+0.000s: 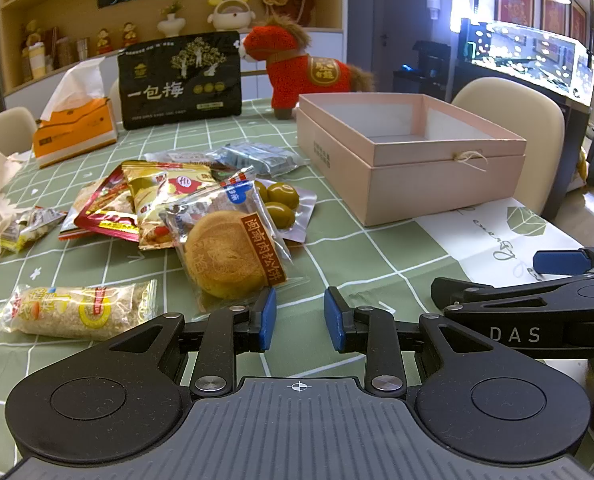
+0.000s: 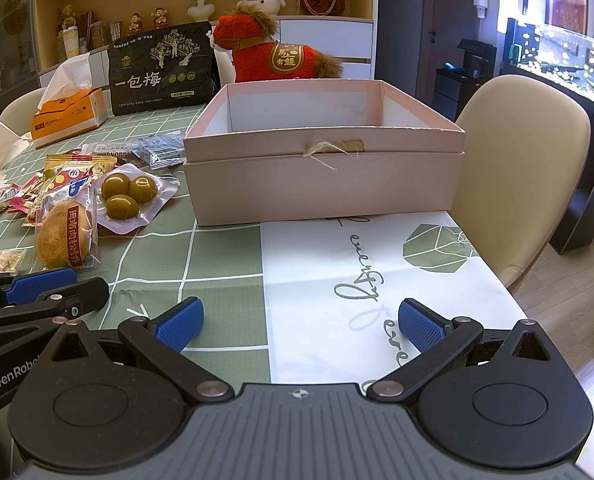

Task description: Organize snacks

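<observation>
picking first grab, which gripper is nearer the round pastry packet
Left. The left gripper sits right at the near edge of the round pastry packet, jaws empty. The right gripper is off to its right, over the white mat.

- my table [image 2: 225, 248] wears a green checked cloth with a white printed panel.
- pink open box [image 2: 325, 168] sits on it.
- snack packets [image 1: 201, 216] lie heaped left of the box.
- tissue box [image 1: 75, 130], black bag [image 1: 181, 80] and red plush horse [image 1: 297, 68] stand at the far edge.

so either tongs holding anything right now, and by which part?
Nothing held. Left tongs and right tongs both stand open and empty above the tablecloth.
</observation>
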A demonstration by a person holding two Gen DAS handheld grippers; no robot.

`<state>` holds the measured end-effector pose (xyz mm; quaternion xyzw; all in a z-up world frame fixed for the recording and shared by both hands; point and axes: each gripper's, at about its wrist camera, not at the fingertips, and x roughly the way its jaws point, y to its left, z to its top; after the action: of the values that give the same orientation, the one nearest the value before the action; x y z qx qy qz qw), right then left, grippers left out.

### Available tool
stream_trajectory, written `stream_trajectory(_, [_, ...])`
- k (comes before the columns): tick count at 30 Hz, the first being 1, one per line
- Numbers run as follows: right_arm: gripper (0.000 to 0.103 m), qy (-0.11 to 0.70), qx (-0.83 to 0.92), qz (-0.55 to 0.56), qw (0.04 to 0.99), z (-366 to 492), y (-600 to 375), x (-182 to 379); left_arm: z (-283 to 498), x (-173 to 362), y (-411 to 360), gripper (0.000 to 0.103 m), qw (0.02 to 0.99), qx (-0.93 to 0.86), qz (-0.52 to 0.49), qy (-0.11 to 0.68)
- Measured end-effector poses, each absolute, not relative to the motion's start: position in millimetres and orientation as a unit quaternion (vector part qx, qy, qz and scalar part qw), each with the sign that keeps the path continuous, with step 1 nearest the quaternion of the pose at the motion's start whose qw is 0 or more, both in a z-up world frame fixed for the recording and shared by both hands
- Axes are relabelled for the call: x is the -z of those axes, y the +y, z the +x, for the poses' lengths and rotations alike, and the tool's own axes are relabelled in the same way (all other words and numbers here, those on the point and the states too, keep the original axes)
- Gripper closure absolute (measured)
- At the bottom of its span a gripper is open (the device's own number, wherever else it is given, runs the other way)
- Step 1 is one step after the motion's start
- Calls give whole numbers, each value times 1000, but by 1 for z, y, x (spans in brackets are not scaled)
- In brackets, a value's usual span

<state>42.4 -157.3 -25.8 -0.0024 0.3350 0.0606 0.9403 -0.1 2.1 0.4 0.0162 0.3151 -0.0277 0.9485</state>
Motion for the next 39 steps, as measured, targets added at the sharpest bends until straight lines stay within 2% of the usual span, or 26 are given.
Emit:
stream_trajectory(12, [0, 337, -63, -2, 939, 41, -156, 31, 0, -1, 0, 70, 949, 23, 25, 315])
stream_trajectory(18, [0, 408, -109, -30, 906, 50, -161, 24, 2, -7, 4, 71, 942, 25, -4, 336])
stream_trajectory(23, [0, 427, -127, -42, 894, 55, -161, 21, 4, -43, 22, 70, 934, 32, -29, 355])
stream_trajectory(27, [0, 451, -145, -57, 879, 67, -160, 13, 5, -78, 65, 70, 933, 13, -86, 349])
stream_trajectory(30, [0, 466, -133, -53, 873, 75, -157, 10, 28, -91, 109, 70, 929, -34, -89, 357])
stream_trajectory(32, [6, 466, -122, -54, 875, 76, -152, 5, 49, -88, 144, 70, 925, -71, -81, 364])
stream_trajectory(39, [6, 449, -102, -75, 885, 73, -132, -14, 128, -44, 257, 72, 896, -181, -92, 395])
